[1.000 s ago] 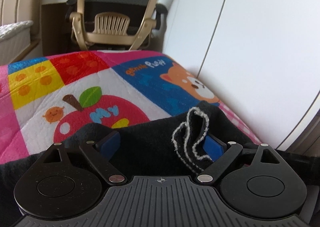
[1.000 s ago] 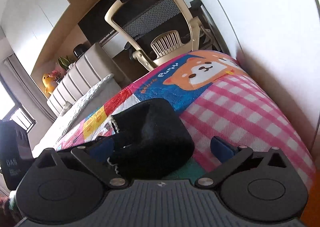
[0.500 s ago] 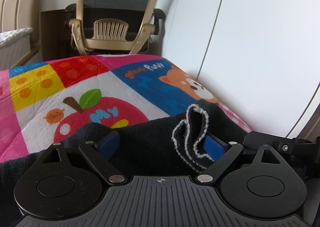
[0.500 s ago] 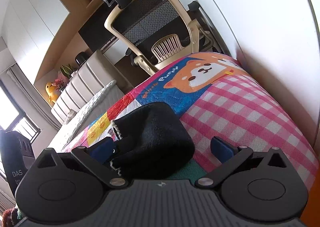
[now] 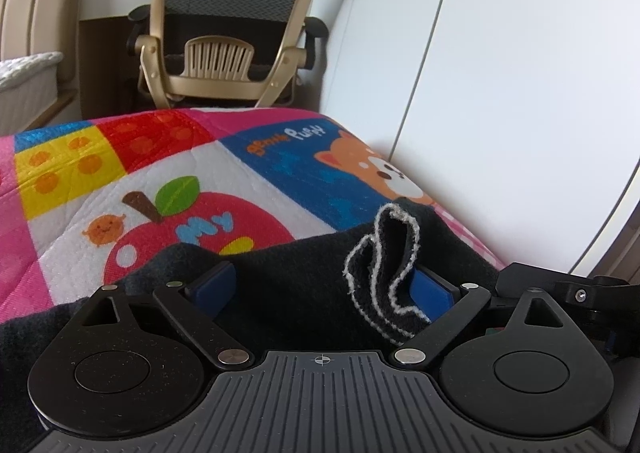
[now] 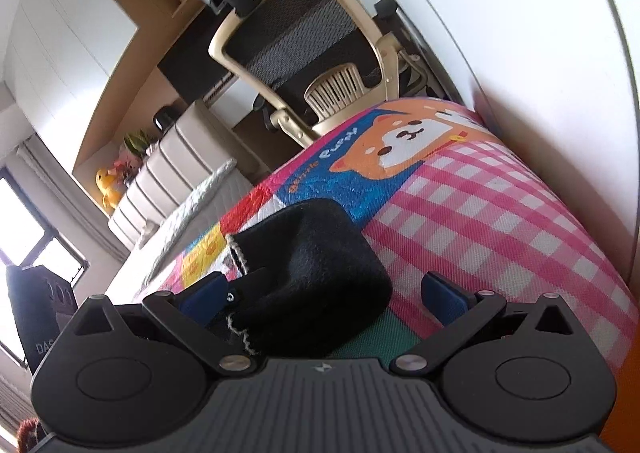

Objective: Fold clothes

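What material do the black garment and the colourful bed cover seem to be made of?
Black garment: probably a soft knit or fleece; matte, fuzzy surface with a whitish stitched edge. Colourful bed cover: apparently quilted woven fabric with printed pictures; stitch lines and a fine weave show, slightly shiny.

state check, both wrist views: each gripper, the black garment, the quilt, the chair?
left gripper: open, black garment between its fingers
right gripper: open, garment bundle between its fingers
black garment: bunched, white-stitched edge standing up
quilt: spread flat
office chair: unoccupied
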Demonstrator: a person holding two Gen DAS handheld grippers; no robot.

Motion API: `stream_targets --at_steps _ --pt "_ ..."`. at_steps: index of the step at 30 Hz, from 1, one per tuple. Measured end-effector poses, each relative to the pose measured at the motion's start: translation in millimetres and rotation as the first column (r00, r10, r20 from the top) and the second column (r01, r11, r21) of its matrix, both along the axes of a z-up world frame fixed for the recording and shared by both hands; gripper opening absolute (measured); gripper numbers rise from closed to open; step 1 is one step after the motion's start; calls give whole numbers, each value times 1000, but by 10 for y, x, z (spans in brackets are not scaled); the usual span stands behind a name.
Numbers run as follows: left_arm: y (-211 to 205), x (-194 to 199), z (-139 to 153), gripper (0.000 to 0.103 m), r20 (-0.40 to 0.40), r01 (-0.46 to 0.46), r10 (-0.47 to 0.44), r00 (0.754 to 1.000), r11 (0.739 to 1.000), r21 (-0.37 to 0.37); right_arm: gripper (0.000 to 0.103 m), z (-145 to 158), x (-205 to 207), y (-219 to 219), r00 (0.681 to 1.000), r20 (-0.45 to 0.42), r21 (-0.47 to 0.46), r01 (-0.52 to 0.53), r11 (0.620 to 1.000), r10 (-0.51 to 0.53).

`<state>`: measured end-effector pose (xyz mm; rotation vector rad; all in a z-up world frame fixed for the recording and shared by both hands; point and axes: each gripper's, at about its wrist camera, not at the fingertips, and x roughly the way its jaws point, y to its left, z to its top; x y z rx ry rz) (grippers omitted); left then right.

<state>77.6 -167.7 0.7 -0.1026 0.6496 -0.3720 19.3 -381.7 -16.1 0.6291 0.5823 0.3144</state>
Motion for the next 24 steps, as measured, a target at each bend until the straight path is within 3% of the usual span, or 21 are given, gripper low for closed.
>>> stream_targets --at_steps 4,7,10,11,12,15,18,19,20,22,24 --pt "11 1 -1 98 -1 3 -3 1000 1000 -7 103 20 29 -26 999 -18 -1 -38 999 38" --pt "2 0 -3 98 -1 3 -3 1000 1000 -2 102 38 -30 -49 999 -25 10 23 1000 -23" --pt "-14 -5 0 98 0 2 -2 1000 1000 7 82 41 -103 -77 994 -47 17 102 995 -101" --pt "-12 -6 0 98 0 1 -1 1000 1000 5 68 24 -105 -93 992 -63 26 110 994 -108" --pt "9 -5 0 98 -1 1 -1 1000 1000 -9 61 7 -107 -108 990 -79 36 117 993 -114" --pt "94 -4 -3 98 -4 0 0 1000 998 -67 63 6 -55 -85 991 -94 53 106 993 -101" --pt "192 -7 -7 98 -8 3 -4 1000 991 -135 79 67 29 108 994 -71 -65 79 995 -84" --pt "239 -6 -10 98 -14 4 -7 1000 986 -165 79 88 57 173 995 -64 -105 70 992 -77" --pt "286 -5 -13 98 -19 5 -9 1000 981 -195 74 108 85 238 996 -58 -145 62 987 -71" --pt "368 -29 1 98 -35 2 -10 999 973 -232 51 149 141 368 997 -45 -224 46 973 -57" --pt "431 -77 69 98 -54 -11 -1 999 976 -219 45 190 198 497 999 -33 -302 30 953 -42"
